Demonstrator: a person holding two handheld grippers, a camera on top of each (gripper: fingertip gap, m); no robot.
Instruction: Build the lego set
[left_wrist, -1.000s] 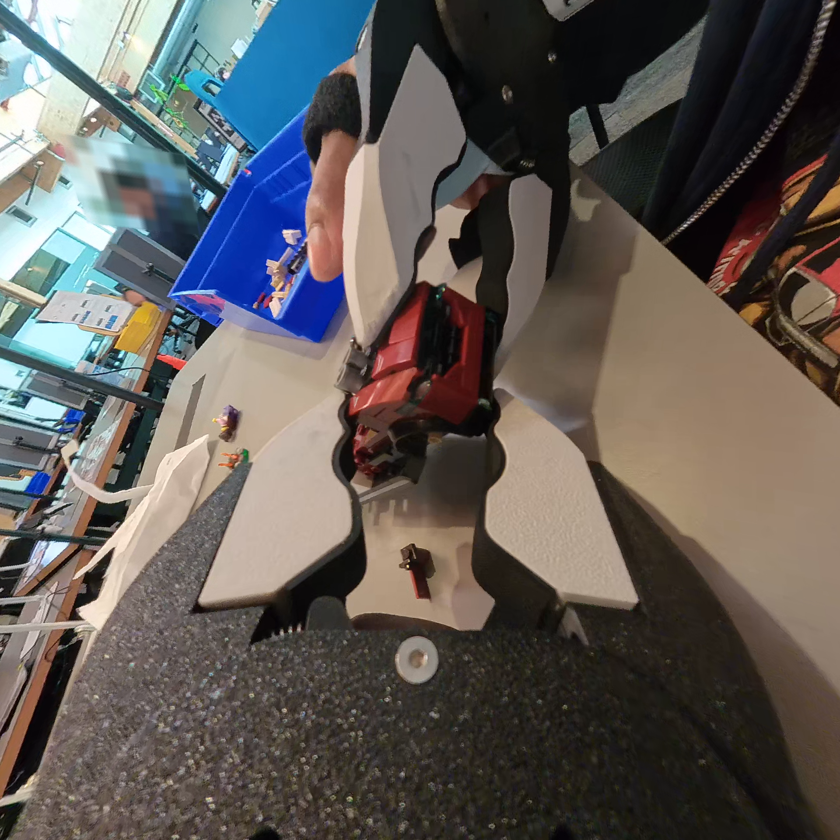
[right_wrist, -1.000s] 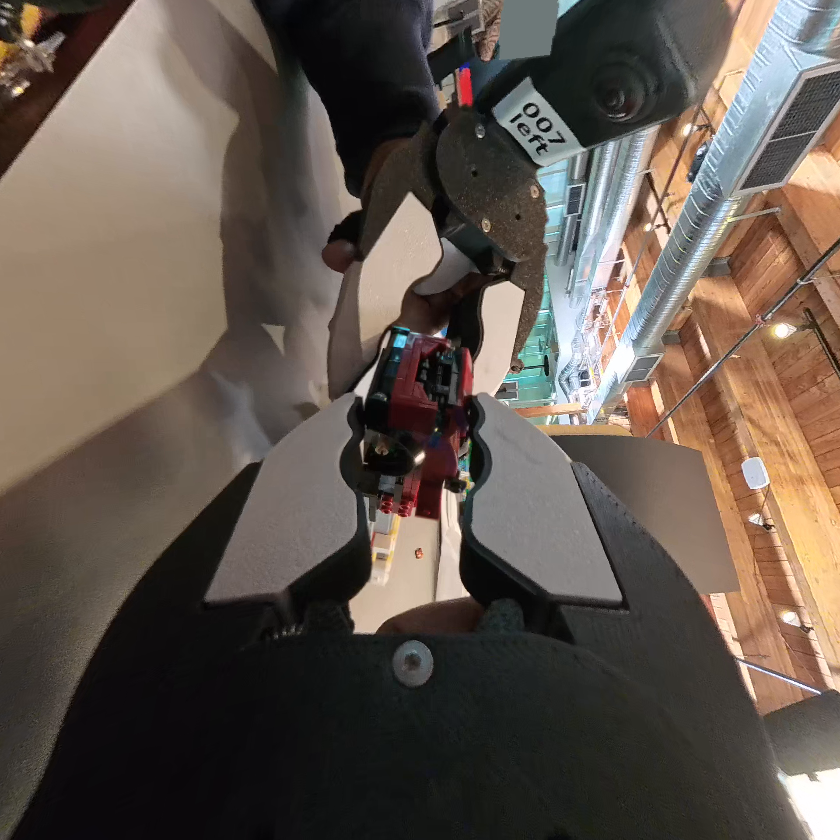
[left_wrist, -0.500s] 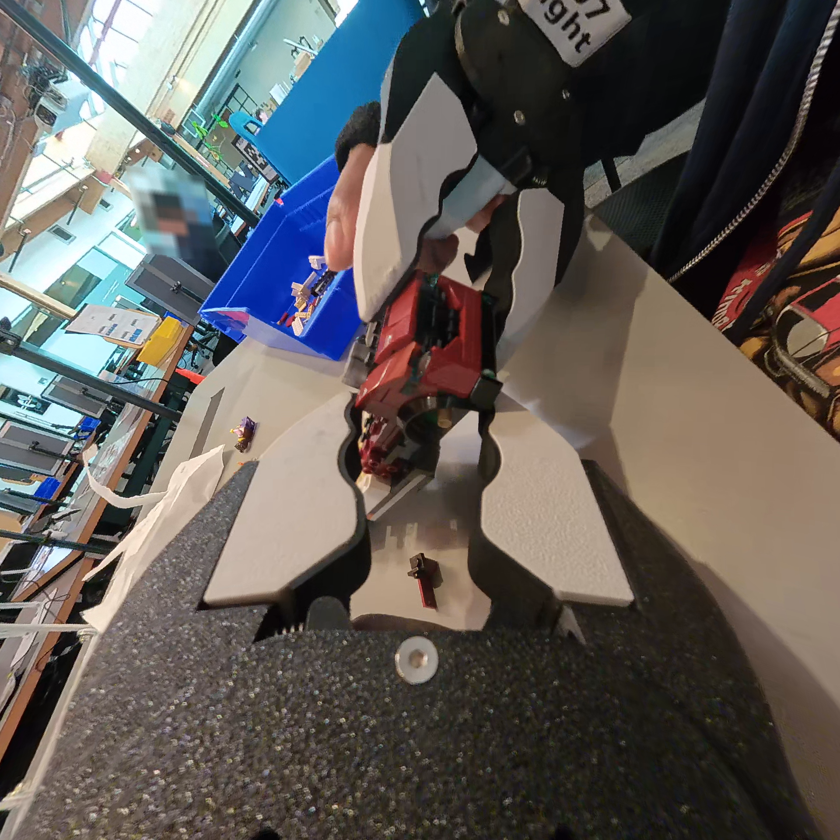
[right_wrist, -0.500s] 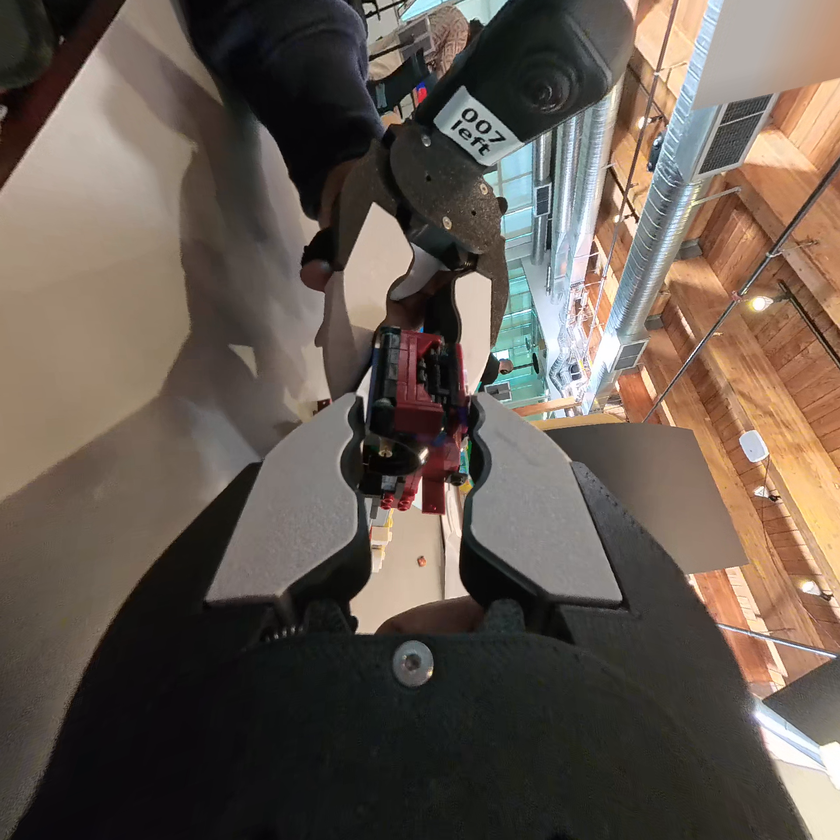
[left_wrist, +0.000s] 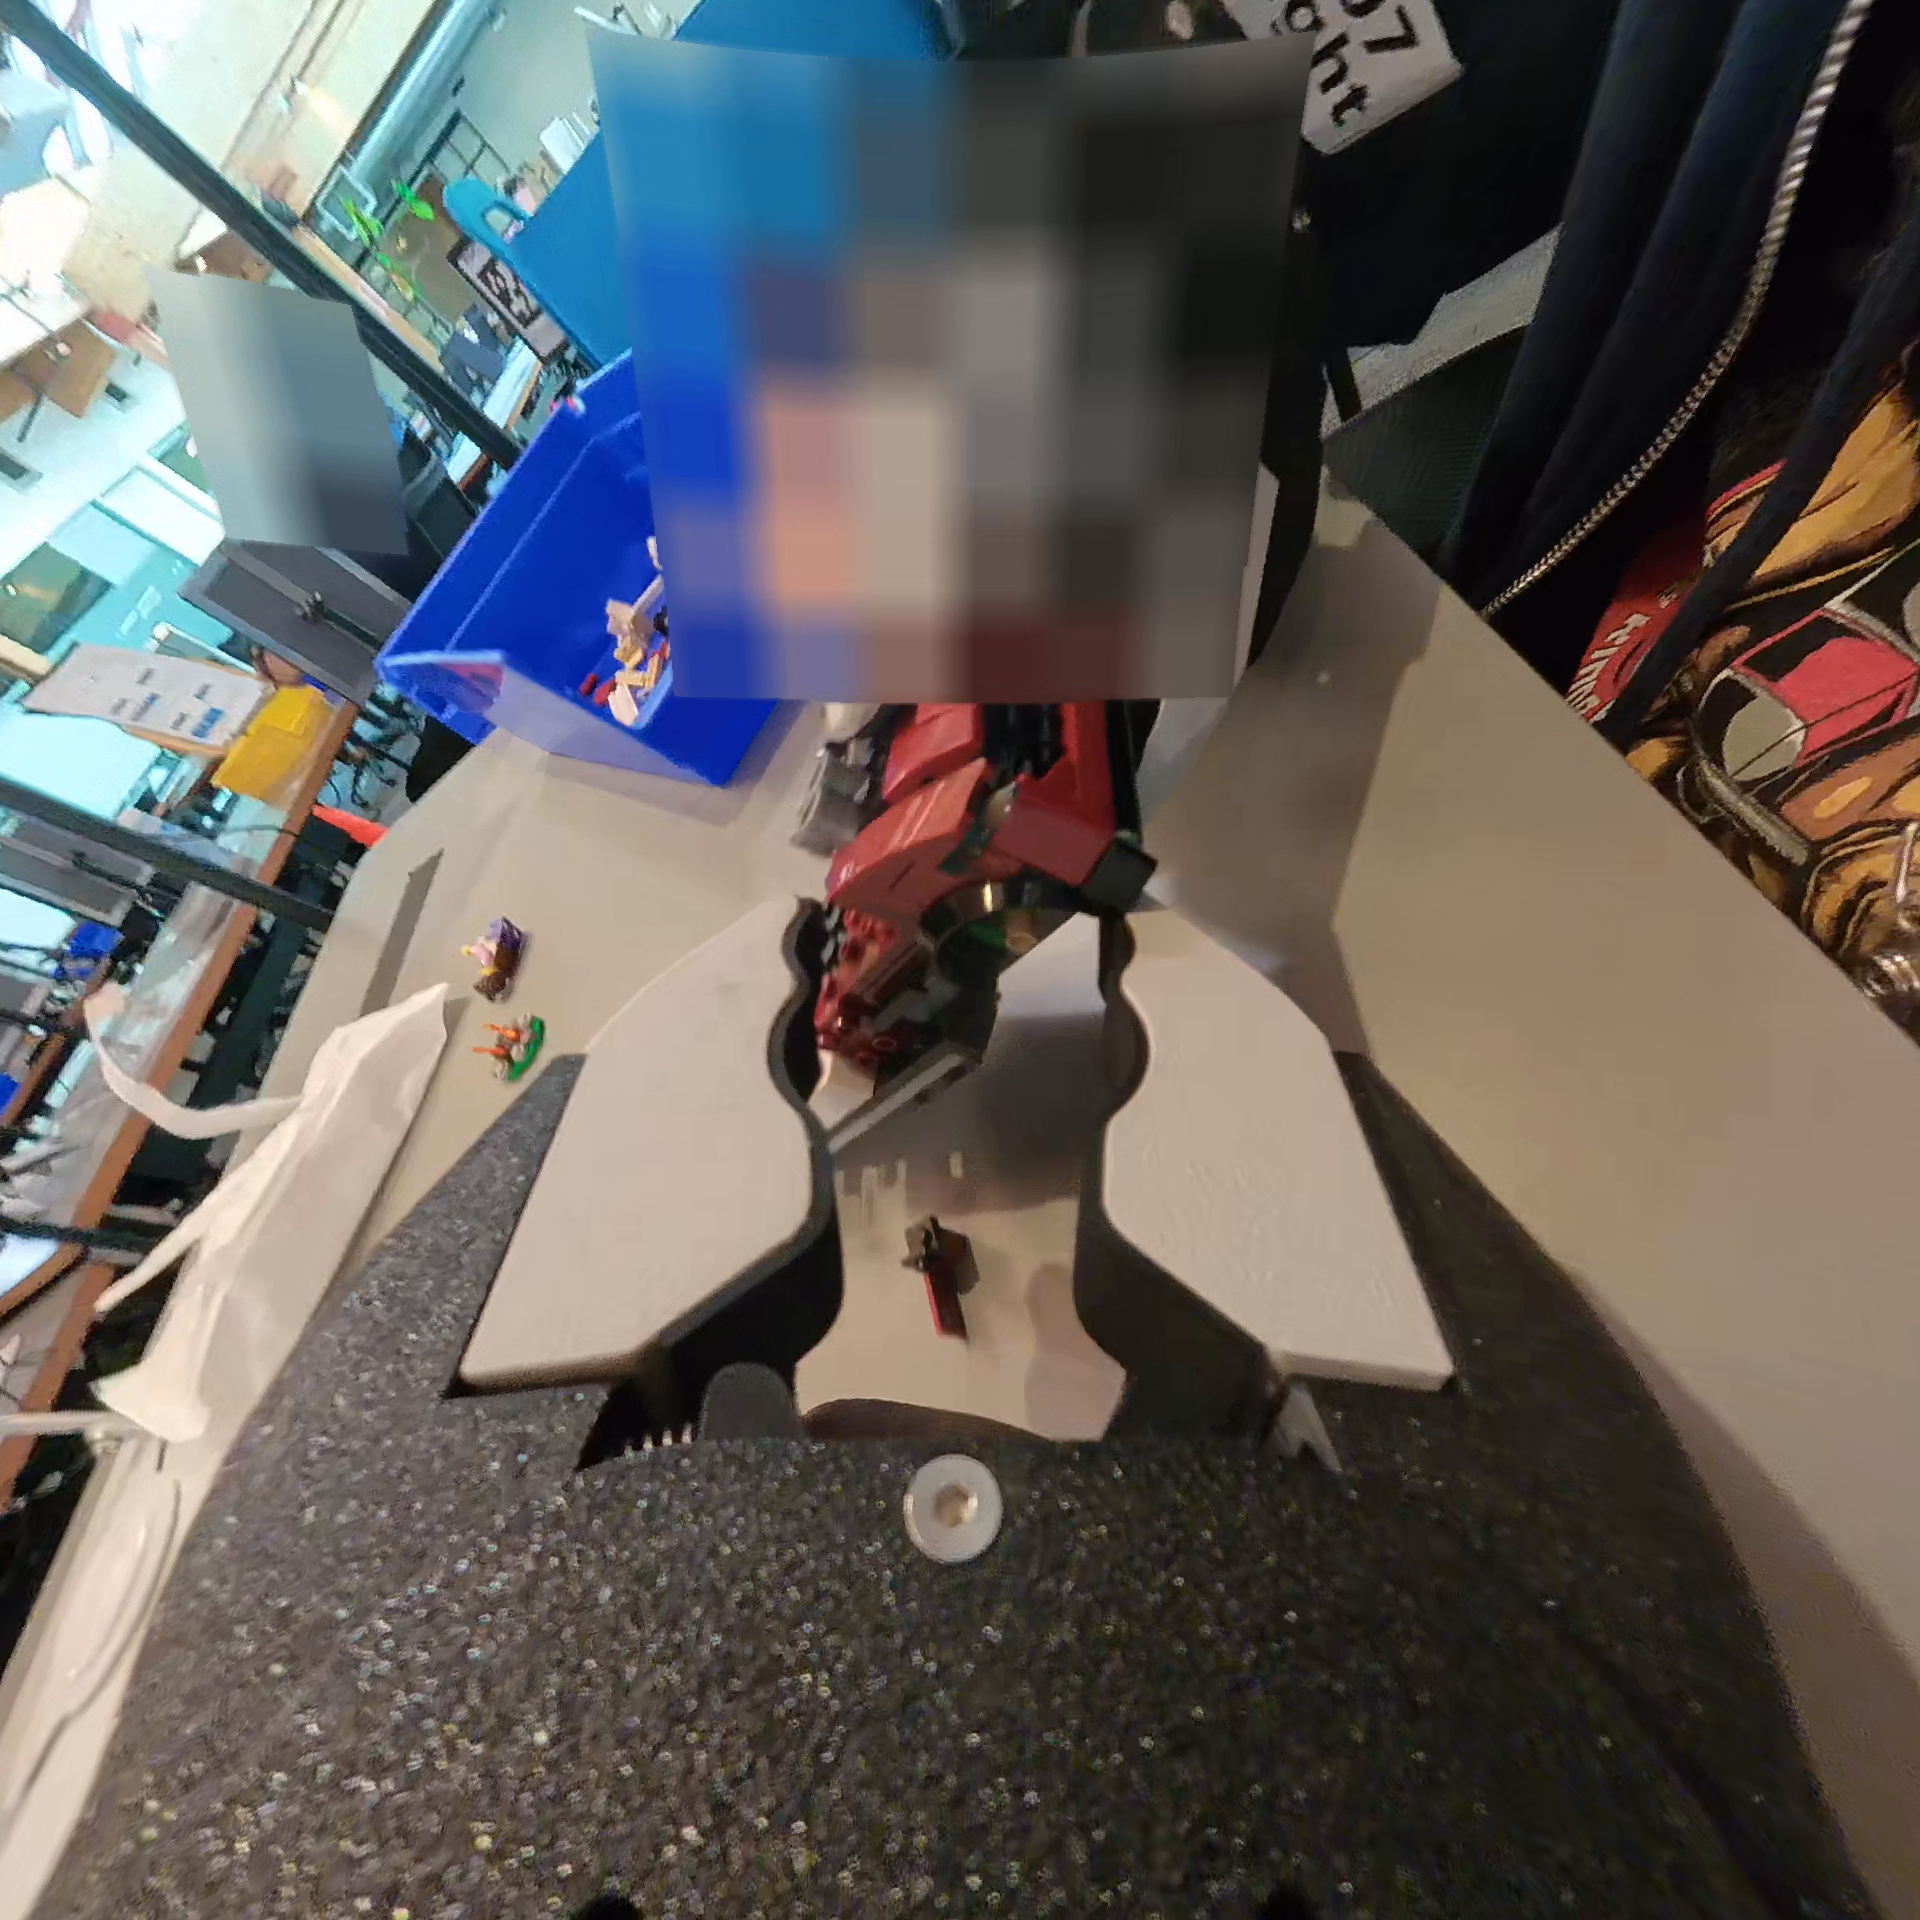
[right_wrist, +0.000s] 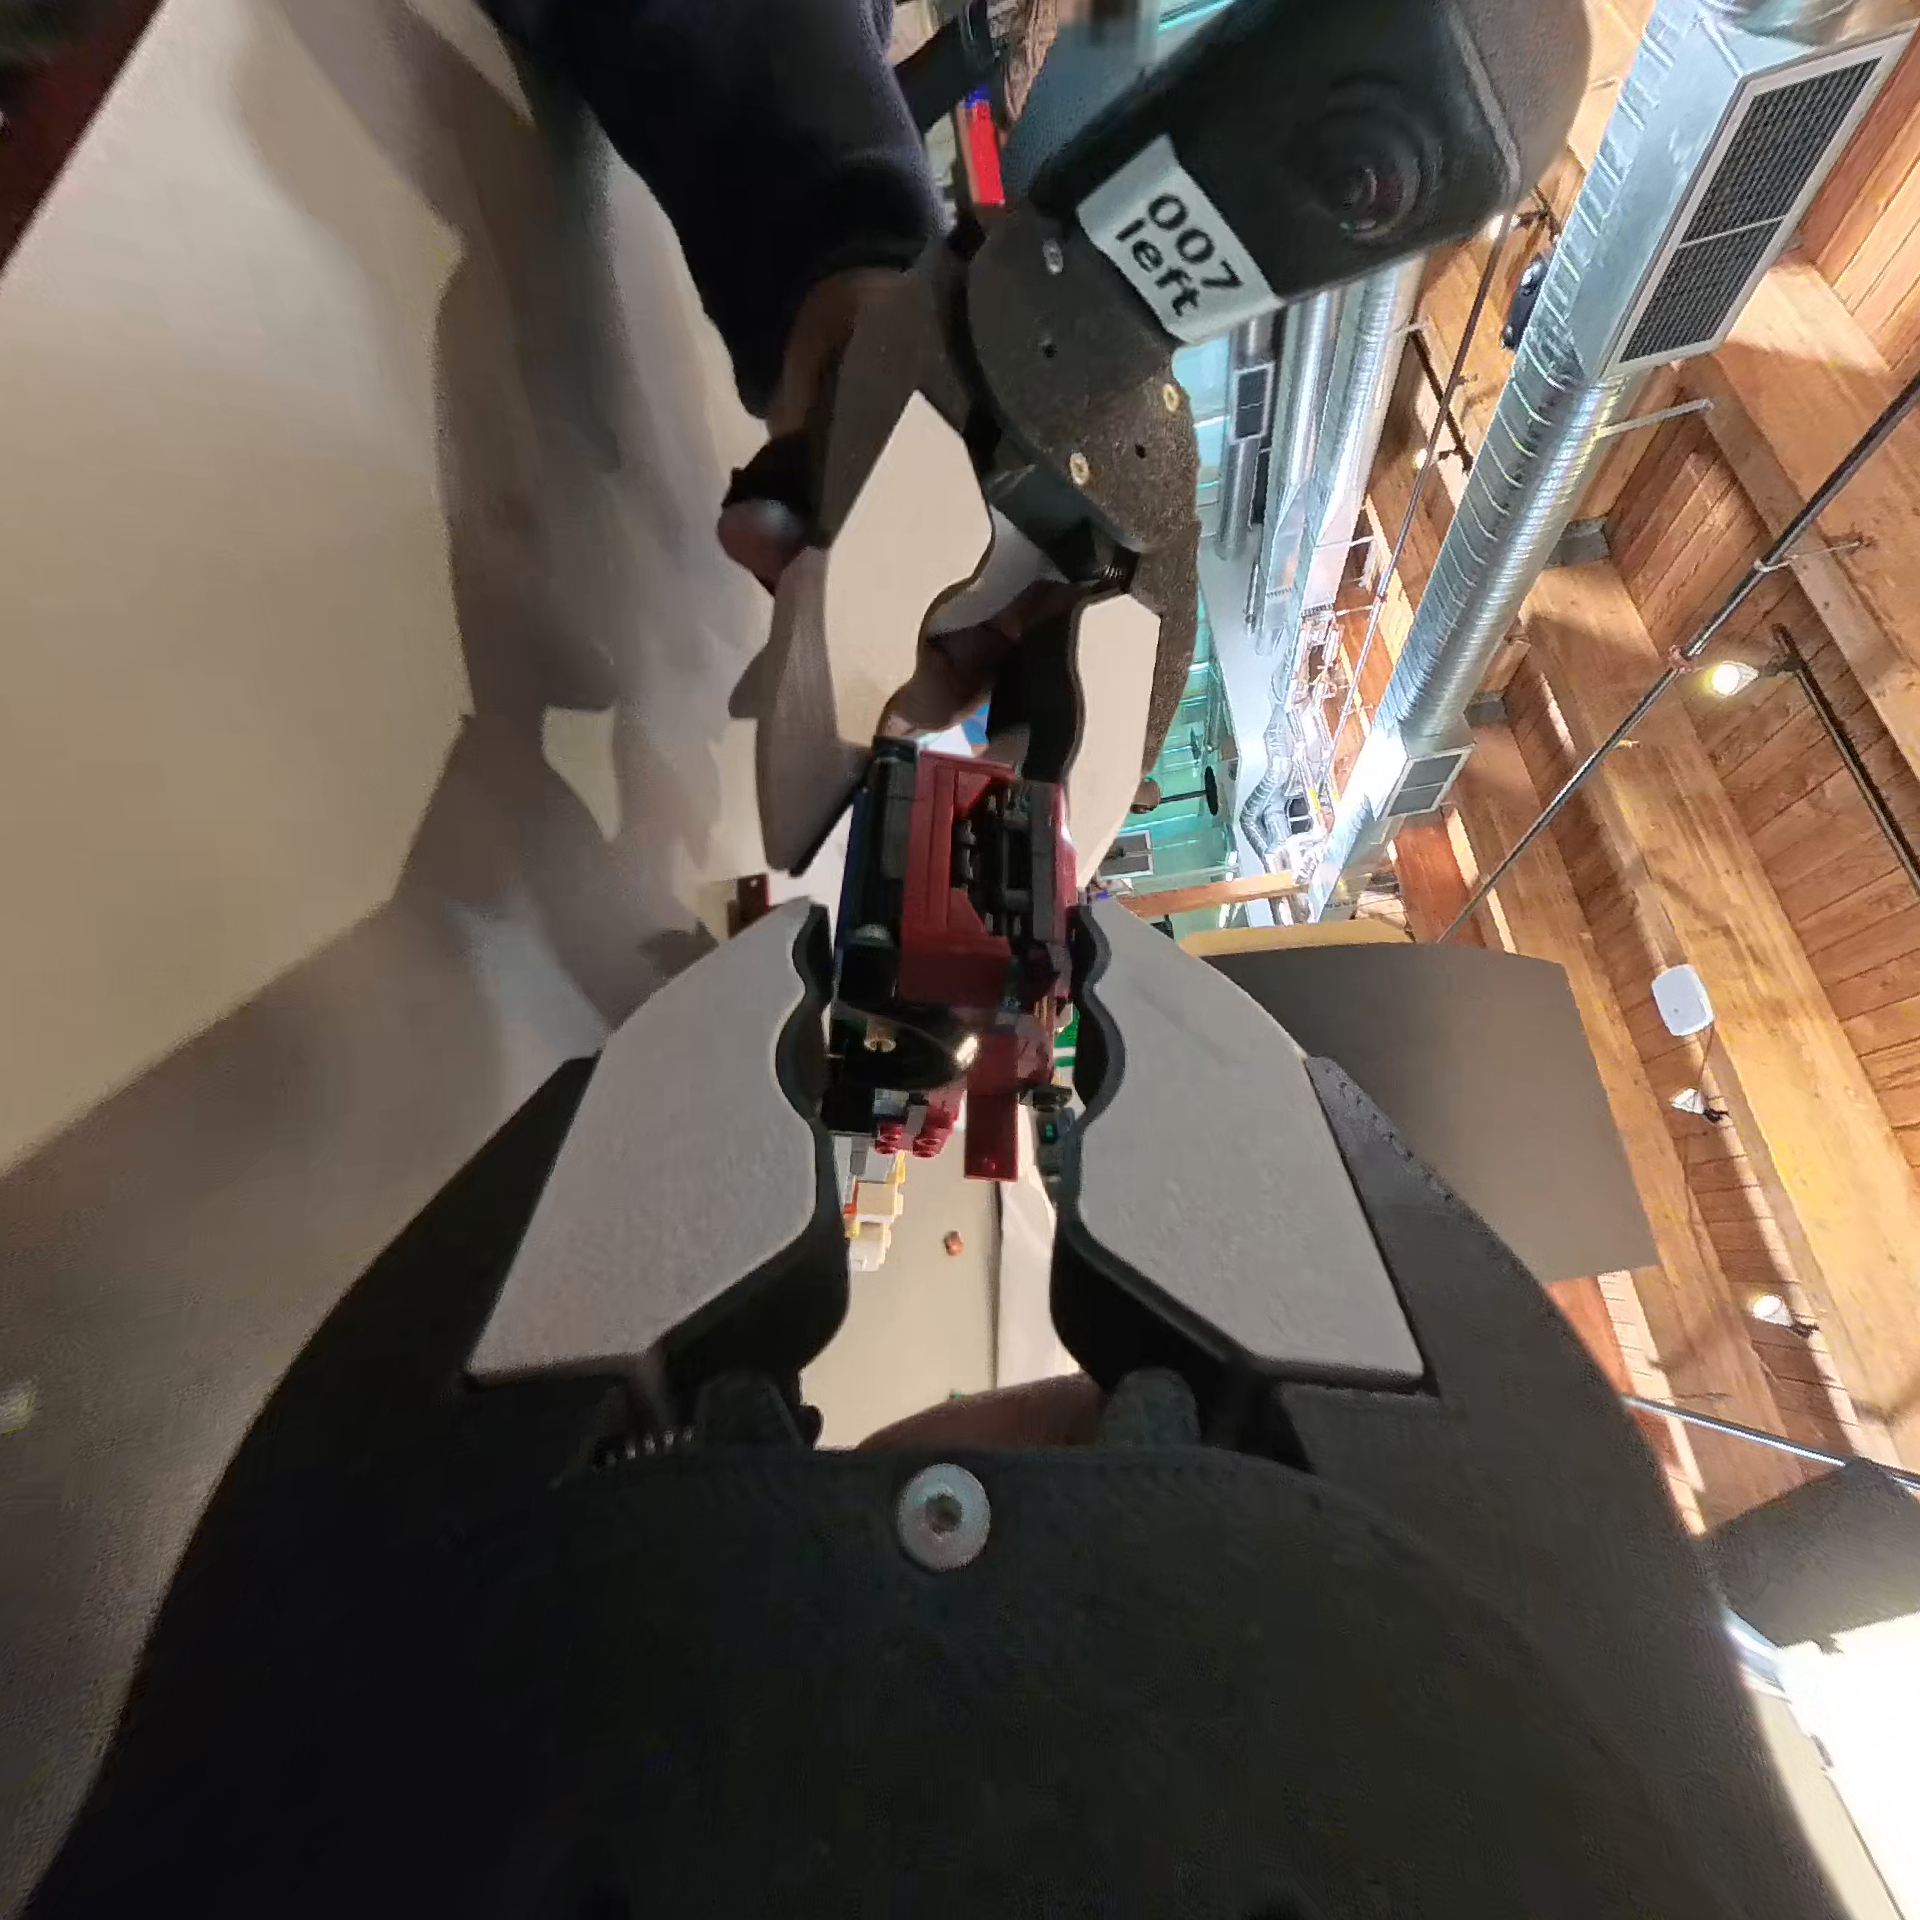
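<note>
Red-and-black toy car built of plastic bricks (right_wrist: 961, 935), held up above the pale grey desk (left_wrist: 1558, 1039) between two facing grippers. Right gripper (right_wrist: 951, 997) closed on the car: both grey fingertips (right_wrist: 800, 977) pressed against its opposite sides, wheel and dark red underside bricks hanging back between the jaws. Left gripper (left_wrist: 956, 987) reaching in from the far side, jaws parted; car's lower end lying against the left fingertip (left_wrist: 790, 977), with a clear gap to the other fingertip, so not clamped. Far end of the car hidden behind a blur patch in the left wrist view. On the desk below: small dark red loose brick piece (left_wrist: 940, 1273). Farther off: blue plastic bin holding loose bricks (left_wrist: 540, 644), two tiny toy figures (left_wrist: 504, 997), crumpled white bag (left_wrist: 291, 1174).
</note>
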